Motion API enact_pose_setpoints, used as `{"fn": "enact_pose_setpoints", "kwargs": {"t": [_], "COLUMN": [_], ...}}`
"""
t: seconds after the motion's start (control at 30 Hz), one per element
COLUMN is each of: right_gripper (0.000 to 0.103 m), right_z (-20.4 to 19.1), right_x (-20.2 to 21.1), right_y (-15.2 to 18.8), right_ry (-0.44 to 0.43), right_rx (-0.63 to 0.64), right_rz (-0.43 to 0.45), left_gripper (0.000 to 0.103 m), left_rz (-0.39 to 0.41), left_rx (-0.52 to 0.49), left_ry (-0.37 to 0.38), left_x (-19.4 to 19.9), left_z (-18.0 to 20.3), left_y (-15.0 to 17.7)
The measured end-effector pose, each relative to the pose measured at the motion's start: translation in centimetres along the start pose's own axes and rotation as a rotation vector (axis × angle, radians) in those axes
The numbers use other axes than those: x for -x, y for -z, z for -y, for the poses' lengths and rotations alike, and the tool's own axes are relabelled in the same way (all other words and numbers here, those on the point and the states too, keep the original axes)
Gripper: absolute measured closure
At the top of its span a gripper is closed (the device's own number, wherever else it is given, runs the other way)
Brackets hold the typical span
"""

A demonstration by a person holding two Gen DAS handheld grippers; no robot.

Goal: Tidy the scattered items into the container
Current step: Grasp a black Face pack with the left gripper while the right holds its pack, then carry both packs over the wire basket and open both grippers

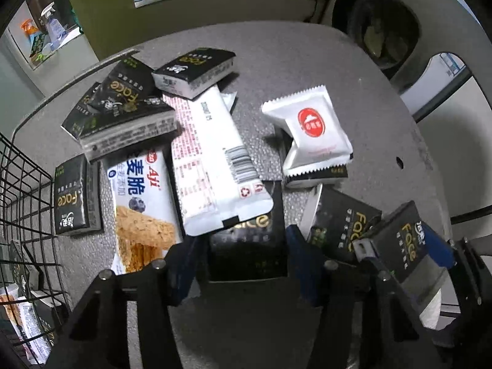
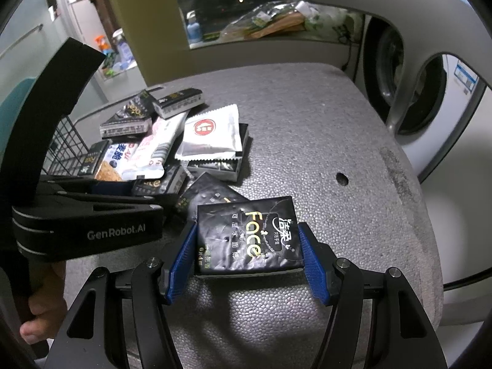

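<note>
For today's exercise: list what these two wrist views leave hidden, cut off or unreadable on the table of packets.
- Left wrist: the wire basket is cut by the left edge; its contents are mostly unseen.
- Left wrist: the black tissue pack between the left gripper fingers is half covered by the white snack wrapper.
- Right wrist: print on the far packs is too small.

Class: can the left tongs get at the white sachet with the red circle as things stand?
Probably not yet. The left tongs already straddle a black tissue pack, and the sachet lies farther off. Nothing covers the sachet, so once freed they likely could.
</note>
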State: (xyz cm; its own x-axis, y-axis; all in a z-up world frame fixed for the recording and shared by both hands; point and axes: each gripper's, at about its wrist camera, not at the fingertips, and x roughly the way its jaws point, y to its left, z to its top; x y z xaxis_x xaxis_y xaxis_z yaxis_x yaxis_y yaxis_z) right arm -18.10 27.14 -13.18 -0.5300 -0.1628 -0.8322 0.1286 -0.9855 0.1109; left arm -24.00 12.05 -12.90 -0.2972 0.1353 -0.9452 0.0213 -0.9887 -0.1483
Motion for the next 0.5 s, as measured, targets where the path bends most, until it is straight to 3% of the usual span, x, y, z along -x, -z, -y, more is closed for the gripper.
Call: {"fn": "enact_pose_setpoints", "kwargs": {"t": [0.2, 0.37, 0.5], "right_gripper": [0.039, 0.039, 0.039], "right_z": [-0.9, -3.2, -6.4], "right_x": [1.3, 4.2, 7.1], "right_y": [-0.4, -1.3, -2.3], "right_ry": [0.003, -0.030, -0.086], "right_rx": [0.006, 0.022, 0.051], "right_rz": [0.045, 0.123, 0.174], "left_gripper": [0.051, 0.051, 0.051], "left_rz": [0.026, 0.118, 0.198], "left_rx": [0.010, 0.001, 0.032], "left_ry": [0.013, 0.039, 0.046], "left_x": [2.1, 8.1, 13.1], "left_z": [-0.3, -0.7, -3.3], "left_y": [0.4, 1.2, 1.8]}}
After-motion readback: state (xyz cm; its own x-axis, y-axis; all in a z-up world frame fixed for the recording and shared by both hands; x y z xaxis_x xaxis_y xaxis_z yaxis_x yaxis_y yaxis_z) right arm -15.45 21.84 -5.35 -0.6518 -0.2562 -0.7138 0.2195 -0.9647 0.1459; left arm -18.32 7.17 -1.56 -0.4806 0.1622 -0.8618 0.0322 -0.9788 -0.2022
